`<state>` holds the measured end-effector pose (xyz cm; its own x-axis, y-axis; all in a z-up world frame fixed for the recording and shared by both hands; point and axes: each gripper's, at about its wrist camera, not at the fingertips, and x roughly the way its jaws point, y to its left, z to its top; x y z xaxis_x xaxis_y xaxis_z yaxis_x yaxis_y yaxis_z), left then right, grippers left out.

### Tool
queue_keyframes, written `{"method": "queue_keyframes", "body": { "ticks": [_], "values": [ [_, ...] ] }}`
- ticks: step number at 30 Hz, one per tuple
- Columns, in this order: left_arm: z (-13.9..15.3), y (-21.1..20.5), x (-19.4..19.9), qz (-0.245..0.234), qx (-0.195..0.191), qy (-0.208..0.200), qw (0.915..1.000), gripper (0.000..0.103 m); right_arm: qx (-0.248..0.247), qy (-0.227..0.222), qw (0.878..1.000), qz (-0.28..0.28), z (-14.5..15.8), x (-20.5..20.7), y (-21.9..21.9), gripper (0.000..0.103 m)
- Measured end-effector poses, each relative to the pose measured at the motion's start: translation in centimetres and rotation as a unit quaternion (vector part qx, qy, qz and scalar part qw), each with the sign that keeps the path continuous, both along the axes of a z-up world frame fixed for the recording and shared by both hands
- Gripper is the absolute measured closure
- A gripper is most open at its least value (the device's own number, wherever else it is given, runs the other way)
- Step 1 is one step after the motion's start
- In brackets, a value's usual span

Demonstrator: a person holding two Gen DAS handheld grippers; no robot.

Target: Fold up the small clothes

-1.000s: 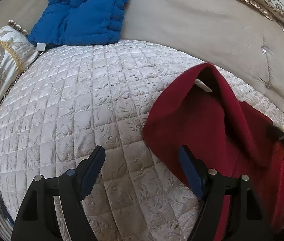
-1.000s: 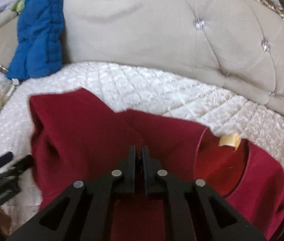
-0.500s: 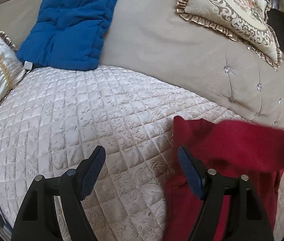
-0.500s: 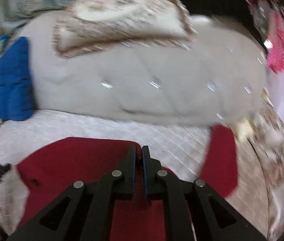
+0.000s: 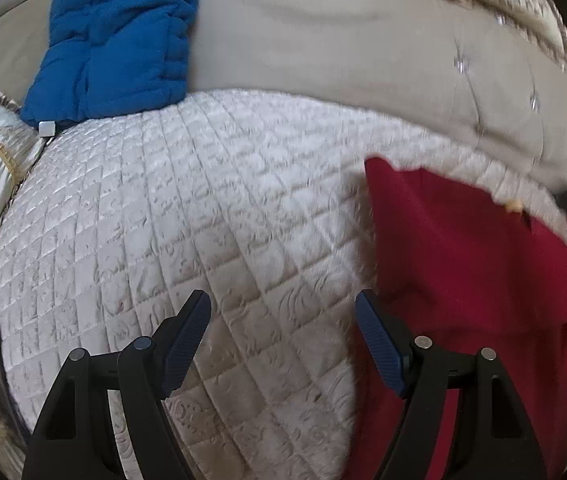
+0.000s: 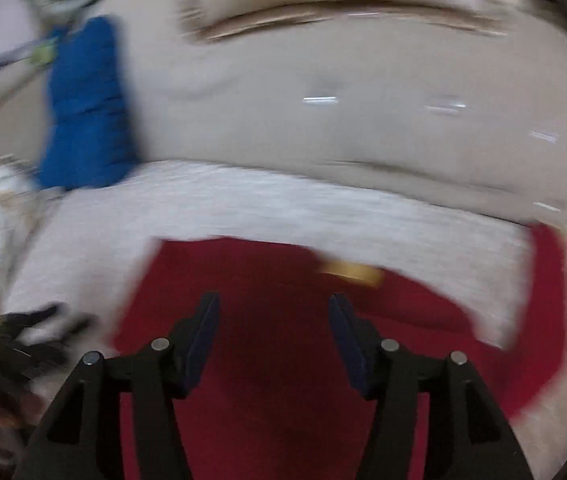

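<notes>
**Red garment flat on the quilted seat, both grippers spread above it**

Nearest in the right wrist view, the right gripper (image 6: pixel 270 320) has its jaws opening; the blue pads stand apart over the red garment (image 6: pixel 267 380), which fills the space below and between them, though the pads do not press on it. The picture is smeared, so fine folds in the cloth cannot be read.

The left gripper (image 5: pixel 281 328) is spread wide with nothing between its pads, hanging over bare cream quilted cover (image 5: pixel 203 220). The red garment (image 5: pixel 463 280) lies just to its right, its left edge running under the right-hand finger.

Further out, the garment's far edge lies on the quilt, with a small tan neck label (image 6: pixel 351 270) near that edge. Beyond the quilt rises the beige tufted backrest (image 5: pixel 343 60) of the sofa. A blue padded cloth (image 5: pixel 119 36) hangs down the backrest at the far left, its lower end touching the quilt. A patterned cushion (image 5: pixel 503 4) leans at the top right.
</notes>
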<state>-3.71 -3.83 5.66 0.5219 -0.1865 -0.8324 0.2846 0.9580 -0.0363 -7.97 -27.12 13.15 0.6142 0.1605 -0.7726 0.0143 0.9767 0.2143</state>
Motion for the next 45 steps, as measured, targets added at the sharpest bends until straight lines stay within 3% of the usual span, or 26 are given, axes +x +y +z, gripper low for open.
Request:
{"method": "queue_keyframes", "body": {
  "ticks": [4,6,7,8,12,16,19,21,23,26,28,31,36,39,41,43,44,45],
  "values": [
    [-1.9,-0.9,0.3,-0.007,0.054,0.026,0.9982,0.051,0.002,0.036,0.997,0.073,-3.5,6.1,5.5,0.039],
    [-2.1,-0.5,0.7,0.000,0.054,0.029,0.9981,0.056,-0.010,0.071,0.992,0.102,-6.1,8.4,7.5,0.043],
    [-1.9,-0.1,0.9,0.007,0.053,0.025,0.9983,0.056,-0.031,0.089,0.990,0.105,-7.3,9.3,8.0,0.054],
    [-1.6,0.4,1.1,0.016,0.050,0.019,0.9985,0.056,-0.038,0.101,0.988,0.106,-8.2,10.0,8.4,0.090],
    [-0.7,2.2,2.2,0.062,0.022,0.004,0.9978,0.056,0.048,0.073,0.993,0.085,-8.0,11.5,7.9,0.093],
    [-0.3,2.8,2.5,0.074,0.006,-0.002,0.9973,0.056,0.068,0.078,0.992,0.074,-9.3,11.8,8.4,0.093],
    [0.1,3.0,2.5,0.076,-0.005,0.000,0.9971,0.056,0.096,0.065,0.991,0.066,-7.6,9.3,7.1,0.080],
    [0.3,3.1,2.4,0.084,-0.007,-0.005,0.9964,0.056,0.086,0.034,0.994,0.059,-5.7,6.8,6.4,0.071],
    [0.3,3.3,2.7,0.093,-0.011,-0.006,0.9956,0.056,0.067,0.021,0.996,0.060,-5.5,4.5,6.6,0.071],
    [0.3,3.2,2.9,0.096,-0.031,-0.004,0.9949,0.056,0.038,0.072,0.993,0.082,-8.6,3.0,8.9,0.070],
    [0.6,2.8,2.6,0.093,-0.050,-0.004,0.9944,0.056,0.013,0.034,0.996,0.078,-8.0,1.4,9.5,0.071],
    [0.9,1.8,2.1,0.074,-0.069,-0.019,0.9947,0.056,0.085,0.039,0.994,0.064,-6.2,-0.7,6.9,0.068],
    [-0.6,-0.7,2.4,0.047,-0.042,0.006,0.9980,0.056,-0.022,-0.008,0.999,-0.049,-2.9,-6.5,-1.4,0.038],
    [-1.9,-1.5,2.6,0.048,-0.005,0.015,0.9987,0.056,-0.066,-0.007,0.979,-0.191,-2.3,-9.5,-9.1,0.017],
    [-2.2,-1.4,2.7,0.055,-0.006,0.012,0.9984,0.056,-0.086,0.015,0.960,-0.265,-3.1,-10.1,-13.0,0.016],
    [-2.3,-1.1,2.8,0.061,-0.013,0.018,0.9979,0.056,-0.046,0.036,0.964,-0.261,-4.4,-9.8,-15.0,0.023],
    [-2.4,-0.9,2.8,0.065,-0.016,0.020,0.9975,0.056,-0.023,0.048,0.968,-0.244,-4.9,-9.6,-15.1,0.052],
    [-2.4,-0.8,2.8,0.068,-0.017,0.021,0.9973,0.056,-0.008,0.060,0.972,-0.228,-5.1,-9.4,-14.9,0.097]
  ]
}}
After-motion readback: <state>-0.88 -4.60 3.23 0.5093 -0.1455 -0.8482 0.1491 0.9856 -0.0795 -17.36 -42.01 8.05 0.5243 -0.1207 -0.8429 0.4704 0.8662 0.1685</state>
